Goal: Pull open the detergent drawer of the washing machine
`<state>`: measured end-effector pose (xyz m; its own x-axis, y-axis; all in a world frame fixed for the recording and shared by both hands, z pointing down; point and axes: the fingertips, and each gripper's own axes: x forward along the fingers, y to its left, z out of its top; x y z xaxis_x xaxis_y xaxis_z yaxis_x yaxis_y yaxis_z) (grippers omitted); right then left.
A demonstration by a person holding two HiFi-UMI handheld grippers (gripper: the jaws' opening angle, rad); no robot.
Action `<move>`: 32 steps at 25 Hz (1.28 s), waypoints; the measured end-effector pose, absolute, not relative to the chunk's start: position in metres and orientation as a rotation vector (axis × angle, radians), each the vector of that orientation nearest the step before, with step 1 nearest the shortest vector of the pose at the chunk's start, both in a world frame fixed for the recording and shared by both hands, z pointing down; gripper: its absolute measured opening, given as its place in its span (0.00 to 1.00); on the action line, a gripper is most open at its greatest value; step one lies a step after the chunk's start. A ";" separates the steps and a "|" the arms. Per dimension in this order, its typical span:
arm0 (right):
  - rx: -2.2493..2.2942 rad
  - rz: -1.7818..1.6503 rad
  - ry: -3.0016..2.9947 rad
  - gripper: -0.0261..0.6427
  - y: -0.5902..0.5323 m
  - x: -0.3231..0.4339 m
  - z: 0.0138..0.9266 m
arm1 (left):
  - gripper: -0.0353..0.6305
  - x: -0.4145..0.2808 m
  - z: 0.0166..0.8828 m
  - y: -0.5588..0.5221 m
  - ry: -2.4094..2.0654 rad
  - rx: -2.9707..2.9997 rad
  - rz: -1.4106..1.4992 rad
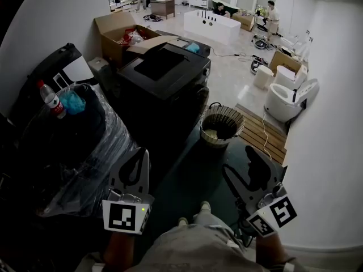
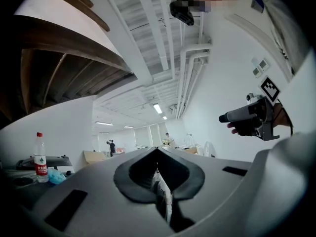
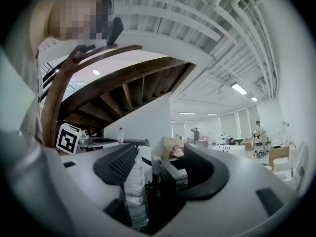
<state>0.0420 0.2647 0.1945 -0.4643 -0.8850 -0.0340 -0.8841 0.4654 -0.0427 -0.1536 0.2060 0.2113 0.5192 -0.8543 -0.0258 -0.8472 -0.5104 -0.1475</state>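
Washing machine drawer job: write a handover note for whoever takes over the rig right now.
Left tongs: shut, empty, level.
Right tongs: open, empty, level.
Washing machine: ahead, beyond both tongs, untouched; basket beside it.
Done: nothing; the drawer cannot be made out from here.
Left: step closer, find the drawer, grip its front, pull it open.

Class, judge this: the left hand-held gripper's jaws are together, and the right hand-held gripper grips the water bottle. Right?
No: the right hand-held gripper is open and empty, per the right gripper view; the water bottle stands apart.
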 end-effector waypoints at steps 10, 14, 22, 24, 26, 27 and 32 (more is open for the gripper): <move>-1.651 -0.011 2.637 0.54 0.235 0.053 0.207 | 0.08 -0.153 0.222 0.179 1.457 -2.576 -0.101; -1.618 -0.092 2.641 0.54 0.205 0.061 0.221 | 0.08 -0.147 0.229 0.159 1.493 -2.583 -0.117; -1.504 -0.412 2.594 0.54 0.118 0.088 0.263 | 0.08 -0.129 0.253 0.090 1.534 -2.554 -0.203; -1.458 -0.513 2.569 0.54 0.093 0.096 0.274 | 0.08 -0.121 0.259 0.069 1.558 -2.557 -0.220; -1.425 -0.602 2.541 0.54 0.065 0.106 0.285 | 0.08 -0.113 0.265 0.047 1.584 -2.561 -0.230; -1.412 -0.644 2.527 0.54 0.051 0.112 0.291 | 0.08 -0.111 0.269 0.036 1.597 -2.558 -0.240; -1.349 -0.829 2.498 0.55 -0.017 0.128 0.329 | 0.08 -0.100 0.290 -0.019 1.659 -2.515 -0.302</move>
